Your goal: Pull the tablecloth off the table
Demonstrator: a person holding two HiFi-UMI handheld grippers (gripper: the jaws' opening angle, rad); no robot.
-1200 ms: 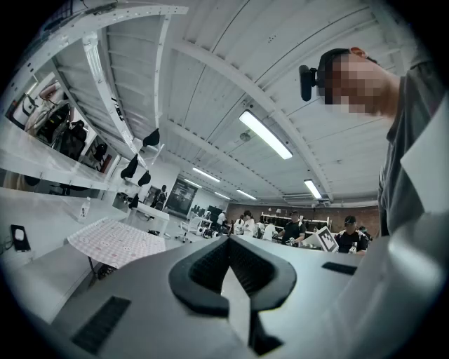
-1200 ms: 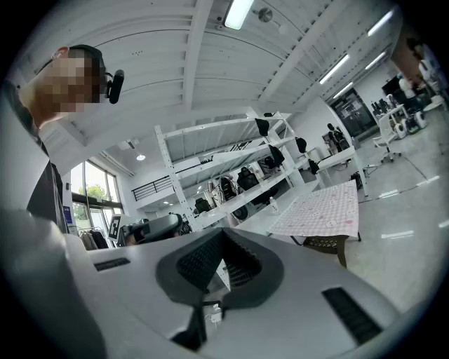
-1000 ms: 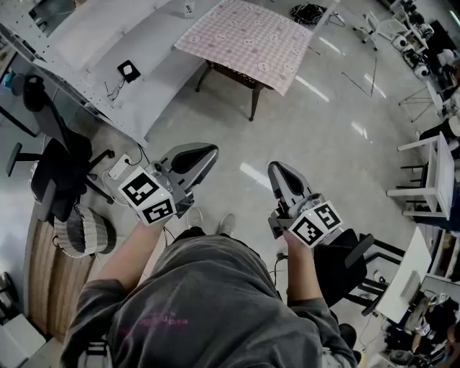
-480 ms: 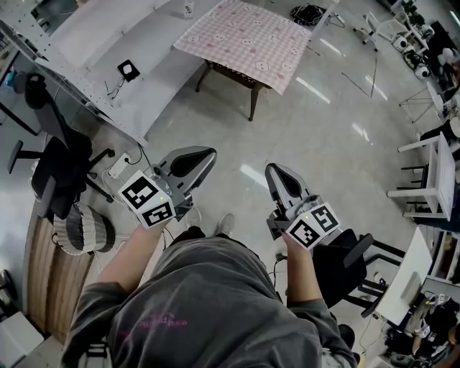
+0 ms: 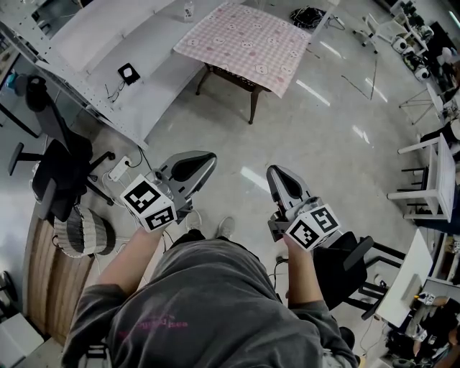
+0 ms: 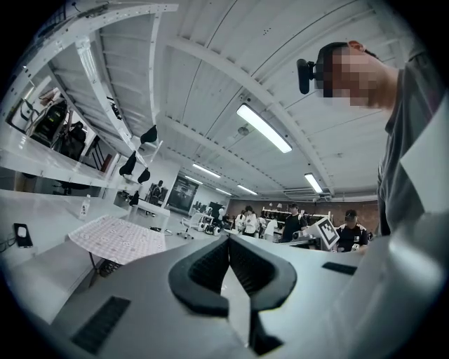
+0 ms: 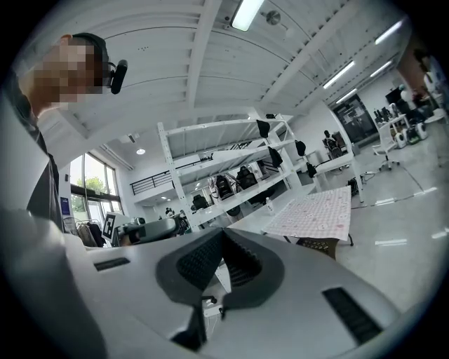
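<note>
Looking down from the head view, I see the left gripper (image 5: pixel 195 162) and the right gripper (image 5: pixel 280 181) side by side over the shiny floor (image 5: pixel 316 144), close to the person's body. In its own view, the left gripper has its two jaws pressed together with nothing between them. The right gripper is the same: jaws tight together, holding nothing. Both point forward and a bit up across the room.

The tablecloth (image 5: pixel 243 42) is pink and white checks with little spots. It lies flat on the small table (image 5: pixel 231 75), and its edges hang down a little over the sides. Dark legs show under it. The table is far ahead, well apart from both grippers.

Just beside the table, on its left, is a long white bench (image 5: pixel 108 50) with a small bottle (image 5: pixel 188 10) on it. A black chair (image 5: pixel 61 169) stands off to the left of the left gripper.
</note>
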